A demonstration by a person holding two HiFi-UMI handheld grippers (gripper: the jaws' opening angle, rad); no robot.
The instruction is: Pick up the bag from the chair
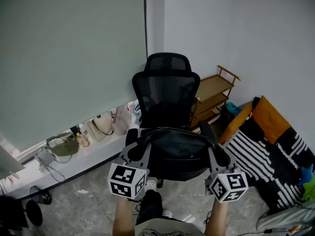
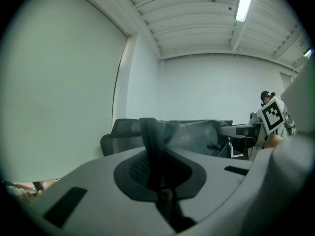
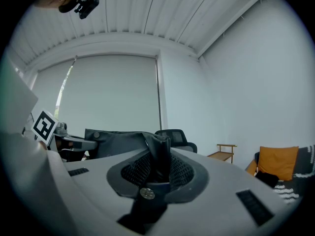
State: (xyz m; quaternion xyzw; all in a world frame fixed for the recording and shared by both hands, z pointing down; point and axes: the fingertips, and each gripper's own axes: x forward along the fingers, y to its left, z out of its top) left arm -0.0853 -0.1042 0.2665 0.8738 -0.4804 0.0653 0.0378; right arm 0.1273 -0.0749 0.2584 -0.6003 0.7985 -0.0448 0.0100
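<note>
Each pinches one end: left gripper (image 1: 138, 152), right gripper (image 1: 216, 157); bag (image 1: 177, 154) runs left-right between them, lower centre, before chair (image 1: 167, 90).

Quick tally, as counted: 1 office chair (image 1: 167, 90) and 1 black bag (image 1: 182, 151). 2 tools are seen, left tool (image 2: 152, 154) + right tool (image 3: 158, 156), w/ 1 marker cube apiece, so 2 cubes (image 1: 127, 181). By the wall at least 3 handbags (image 1: 103, 124) can be made out (exact nr can't be told), plus 1 small bottle (image 1: 81, 139). Over on the right: 1 wooden rack (image 1: 211, 95), 1 orange cushion (image 1: 268, 117), 1 b/w striped blanket (image 1: 256, 159). On the ceiling 1 tube light (image 2: 242, 6) is counted.
</note>
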